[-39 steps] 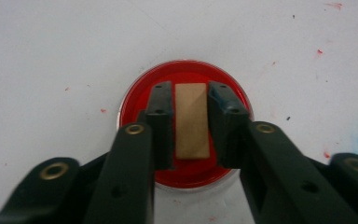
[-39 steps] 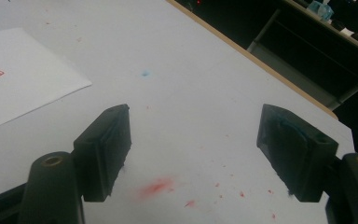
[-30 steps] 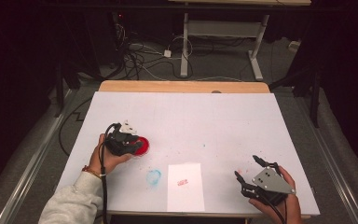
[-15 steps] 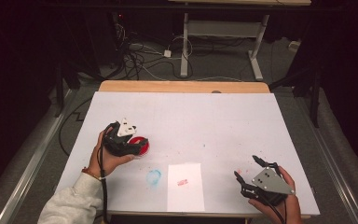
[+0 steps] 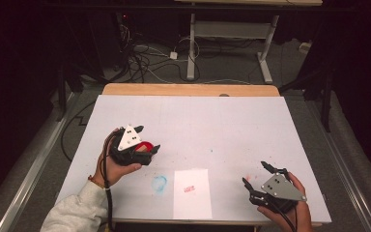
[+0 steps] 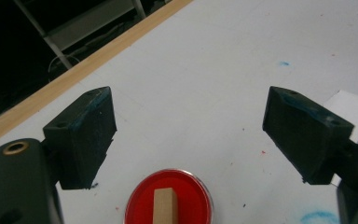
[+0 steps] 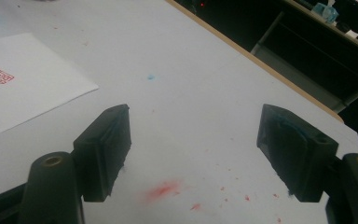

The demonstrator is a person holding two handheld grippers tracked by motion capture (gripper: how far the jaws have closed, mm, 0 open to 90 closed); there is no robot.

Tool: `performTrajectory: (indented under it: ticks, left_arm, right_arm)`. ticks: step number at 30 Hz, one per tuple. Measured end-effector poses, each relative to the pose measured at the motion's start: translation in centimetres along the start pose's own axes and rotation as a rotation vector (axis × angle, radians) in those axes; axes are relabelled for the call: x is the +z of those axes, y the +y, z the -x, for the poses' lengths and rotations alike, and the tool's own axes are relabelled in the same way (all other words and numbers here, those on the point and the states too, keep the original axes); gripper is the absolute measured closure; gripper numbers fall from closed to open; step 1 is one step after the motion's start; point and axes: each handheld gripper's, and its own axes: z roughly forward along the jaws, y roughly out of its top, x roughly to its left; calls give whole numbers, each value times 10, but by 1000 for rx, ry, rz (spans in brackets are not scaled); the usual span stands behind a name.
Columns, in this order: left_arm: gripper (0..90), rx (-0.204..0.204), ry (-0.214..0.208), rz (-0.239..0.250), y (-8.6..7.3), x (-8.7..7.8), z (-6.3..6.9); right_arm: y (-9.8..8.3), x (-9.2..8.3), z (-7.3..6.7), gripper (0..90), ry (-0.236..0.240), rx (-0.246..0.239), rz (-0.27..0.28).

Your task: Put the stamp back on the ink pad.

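Lab, dark room, floor cables [image 5: 140, 53], desk frame [image 5: 227, 34]

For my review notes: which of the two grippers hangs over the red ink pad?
The left gripper, jaws open above the red ink pad with its wooden stamp; the right gripper is over bare table.

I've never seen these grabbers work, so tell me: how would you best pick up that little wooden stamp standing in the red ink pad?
Grip the wooden stamp by its two flat sides, coming straight down from above. It stands upright in the middle of the round red ink pad, whose raised rim blocks a low sideways approach. The left gripper, jaws just opened and apart from it, is nearest; the block looks narrow enough to fit between them.
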Motion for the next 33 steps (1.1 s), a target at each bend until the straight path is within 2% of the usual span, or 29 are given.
performTrajectory:
  ticks: [5,10,15,22,33]
  left_arm:
    - [166,26,-5,15,2,-4,6]
    - [166,66,10,-12,5,-7,13]
    - [166,100,6,12,7,-13,21]
    - [166,116,6,39,3,-20,27]
    - [166,141,14,31,-7,-24,35]
  right_arm:
    - [0,0,-1,261,3,0,2]
    - [1,0,-2,261,9,-2,4]
    - [1,-1,-3,261,10,0,6]
    - [2,-1,-4,260,13,-4,12]
    - [4,-2,-6,260,19,-9,20]
